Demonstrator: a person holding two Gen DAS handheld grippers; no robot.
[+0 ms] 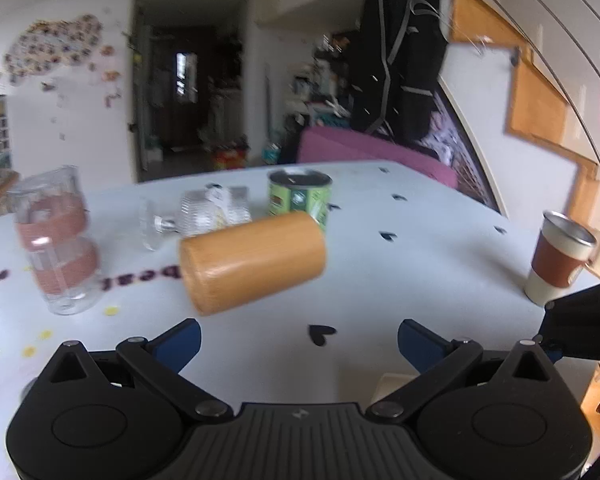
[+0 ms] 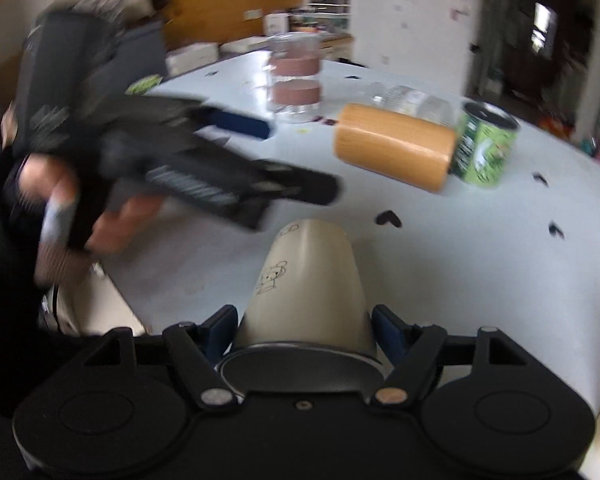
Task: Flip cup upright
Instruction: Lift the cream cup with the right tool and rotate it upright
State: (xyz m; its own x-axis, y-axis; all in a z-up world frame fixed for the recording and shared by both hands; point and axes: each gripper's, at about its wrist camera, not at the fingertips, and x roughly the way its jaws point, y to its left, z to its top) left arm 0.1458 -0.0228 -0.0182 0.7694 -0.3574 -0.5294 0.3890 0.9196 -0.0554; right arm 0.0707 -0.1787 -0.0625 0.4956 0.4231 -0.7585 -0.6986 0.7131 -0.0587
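Left wrist view: the left tongs (image 1: 299,342) stood spread wide with nothing between the blue pads, hovering low over the white tabletop (image 1: 400,264), which was dotted with small black heart stickers. Ahead lay a bamboo-coloured cylinder (image 1: 253,262) on its side; just behind it stood a green-labelled tin can (image 1: 300,200), and to the can's left a clear plastic bottle (image 1: 204,216) lay down. Far left stood a clear glass with two pinkish bands (image 1: 56,244). Near the right edge of the tabletop a metal-rimmed cup with a brown sleeve (image 1: 560,258) stood upright, with part of the other black tool cutting into the frame below it. Right wrist view: the right tongs (image 2: 304,334) were pinching the cream cup (image 2: 308,280) near its rim, one blue pad on each side. The cup's open mouth faced the camera and its base pointed away, a small line drawing showing on its wall; whether it touched the tabletop could not be told. Left of it the left tongs, blurred, were gripped in the person's hand (image 2: 112,216), jaws apart. Beyond were the bamboo-coloured cylinder, touching or nearly touching the tin can, and the banded glass.
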